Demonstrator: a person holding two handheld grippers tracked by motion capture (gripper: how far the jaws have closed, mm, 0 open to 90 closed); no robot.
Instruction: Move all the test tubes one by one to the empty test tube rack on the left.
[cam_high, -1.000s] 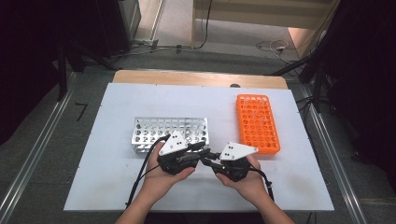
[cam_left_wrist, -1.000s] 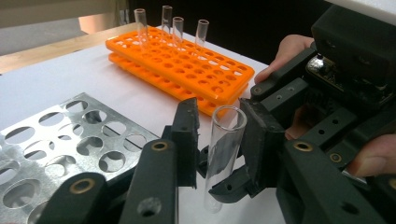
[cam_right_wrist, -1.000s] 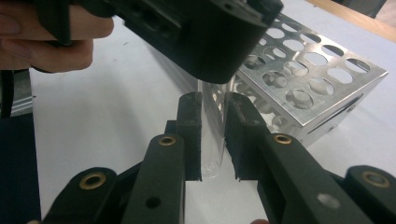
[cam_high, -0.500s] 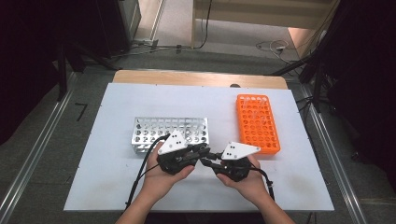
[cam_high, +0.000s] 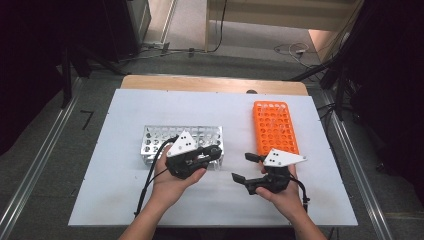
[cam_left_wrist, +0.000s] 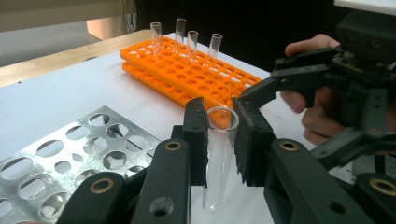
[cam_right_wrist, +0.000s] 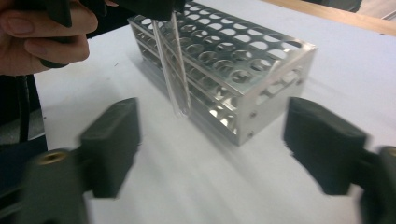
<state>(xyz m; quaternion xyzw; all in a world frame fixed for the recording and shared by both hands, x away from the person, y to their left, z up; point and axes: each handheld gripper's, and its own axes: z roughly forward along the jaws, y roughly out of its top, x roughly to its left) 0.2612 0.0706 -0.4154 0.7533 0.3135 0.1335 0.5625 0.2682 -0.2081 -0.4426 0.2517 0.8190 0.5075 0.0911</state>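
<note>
My left gripper (cam_high: 217, 153) is shut on a clear glass test tube (cam_left_wrist: 218, 161), gripped just under its rim and hanging roughly upright beside the front right corner of the metal rack (cam_high: 155, 137). In the left gripper view the pads (cam_left_wrist: 196, 135) press on the tube from both sides. In the right gripper view the tube (cam_right_wrist: 175, 65) hangs in front of the metal rack (cam_right_wrist: 243, 70). My right gripper (cam_high: 241, 166) is open, its jaws have just been opening, and nothing is between them (cam_right_wrist: 217, 149). It stands right of the left gripper, below the orange rack (cam_high: 274, 125).
The orange rack (cam_left_wrist: 187, 74) holds several upright clear tubes (cam_left_wrist: 187, 37) at its far end. The metal rack (cam_left_wrist: 70, 149) shows bare holes. The white table top (cam_high: 125, 200) ends at a wooden strip (cam_high: 210, 84) at the back.
My right gripper let go of the tube, opened wide and drew away to the right. The left gripper stayed put, still gripping the tube.
</note>
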